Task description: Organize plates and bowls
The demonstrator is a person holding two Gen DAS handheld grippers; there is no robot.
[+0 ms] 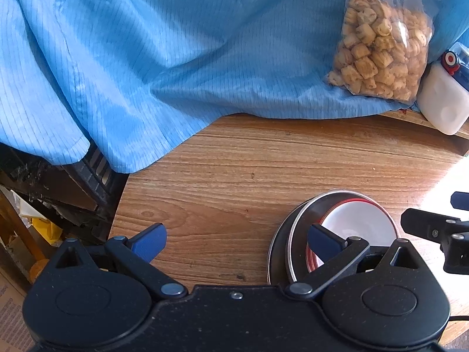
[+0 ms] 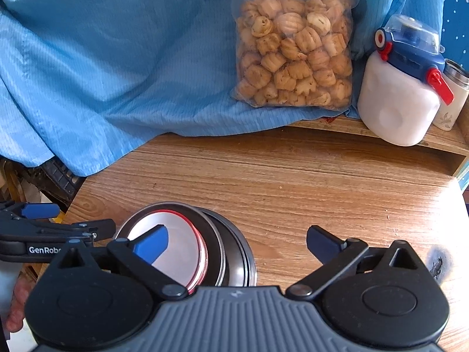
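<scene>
A stack of dishes [image 2: 187, 243] sits on the wooden table [image 2: 293, 182]: a white plate with a red rim lies in a steel dish, which lies on a dark plate. My right gripper [image 2: 237, 245] is open; its left finger hangs over the white plate and nothing is between the pads. In the left wrist view the stack [image 1: 351, 220] lies at the lower right, under the right finger of my open, empty left gripper [image 1: 236, 243]. Each gripper shows at the edge of the other's view: the right gripper [image 1: 433, 209], the left gripper [image 2: 73, 218].
A blue cloth [image 2: 117, 73] covers the back of the table. On it leans a clear bag of biscuits [image 2: 296, 52]. A white bottle with a blue lid [image 2: 401, 96] and a steel cup [image 2: 454, 94] stand at the back right. The table's rounded edge [image 1: 117, 211] drops off on the left beside a black crate [image 1: 88, 176].
</scene>
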